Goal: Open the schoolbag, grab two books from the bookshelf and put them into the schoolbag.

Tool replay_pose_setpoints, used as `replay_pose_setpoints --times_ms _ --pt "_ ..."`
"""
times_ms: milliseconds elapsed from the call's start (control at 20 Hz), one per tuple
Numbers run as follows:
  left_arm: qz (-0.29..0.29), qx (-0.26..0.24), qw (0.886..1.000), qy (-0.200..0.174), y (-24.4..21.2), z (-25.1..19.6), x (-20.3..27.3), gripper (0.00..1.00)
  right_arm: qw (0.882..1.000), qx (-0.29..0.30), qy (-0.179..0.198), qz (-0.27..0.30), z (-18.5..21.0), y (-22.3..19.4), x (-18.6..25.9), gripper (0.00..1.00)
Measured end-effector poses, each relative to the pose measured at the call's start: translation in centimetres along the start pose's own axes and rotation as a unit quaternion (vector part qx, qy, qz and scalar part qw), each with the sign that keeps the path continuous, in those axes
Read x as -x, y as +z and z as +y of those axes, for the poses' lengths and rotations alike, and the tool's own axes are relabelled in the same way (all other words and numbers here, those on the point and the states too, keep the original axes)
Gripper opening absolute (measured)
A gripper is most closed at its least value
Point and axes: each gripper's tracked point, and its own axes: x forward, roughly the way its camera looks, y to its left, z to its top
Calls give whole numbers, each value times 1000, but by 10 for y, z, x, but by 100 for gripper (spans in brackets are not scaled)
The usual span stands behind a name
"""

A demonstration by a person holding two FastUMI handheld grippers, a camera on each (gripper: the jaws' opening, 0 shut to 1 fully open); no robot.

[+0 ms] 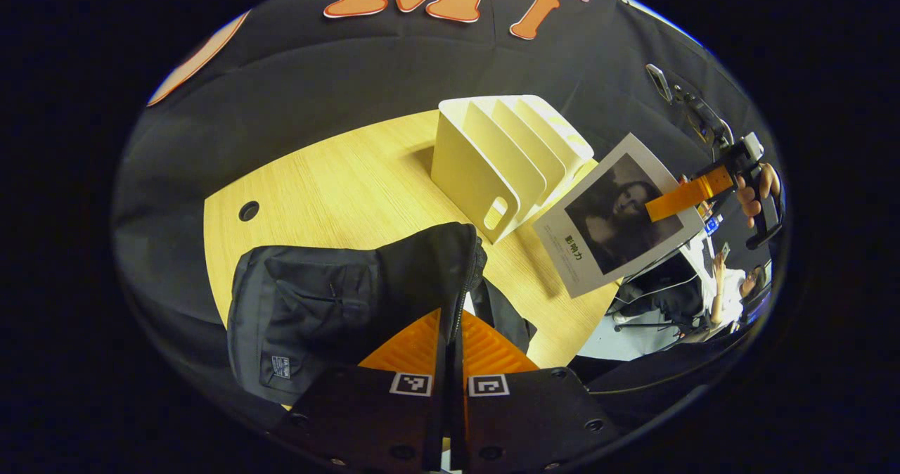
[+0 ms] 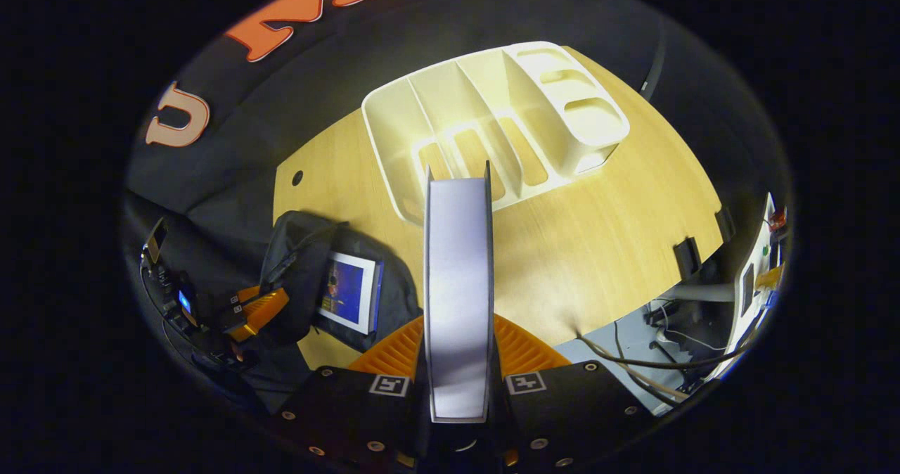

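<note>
Schoolbag point(image 1: 330, 305) lies on the worktop point(image 1: 337, 178) near its front-left edge, mouth pulled open. Left gripper point(image 1: 450, 340) has its fingers clamped on the bag's zipper edge. One book point(image 2: 348, 291) already sits inside the bag. Second book point(image 2: 457, 277) is held in the air, right gripper point(image 2: 457, 361) fingers pressed on both covers; in the left gripper view it point(image 1: 619, 214) hangs beside the shelf, above the worktop's right edge. Shelf point(image 2: 492, 115) stands at the back, slots vacant. Bare worktop lies between shelf and bag. Cables point(image 2: 633, 361) trail off the right edge.
</note>
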Motion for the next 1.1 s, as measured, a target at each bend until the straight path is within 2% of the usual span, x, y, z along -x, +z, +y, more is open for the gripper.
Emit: replay_pose_setpoints --times_ms 200,550,1100 --pt "-1 -17 1000 -3 3 3 2 5 999 -18 39 -9 30 -20 2 35" --pt "-12 -33 999 -6 19 9 9 5 990 -43 136 0 96 -49 -12 35" --pt "-29 -36 999 -10 33 10 19 5 973 -68 222 -12 144 -48 -51 34"
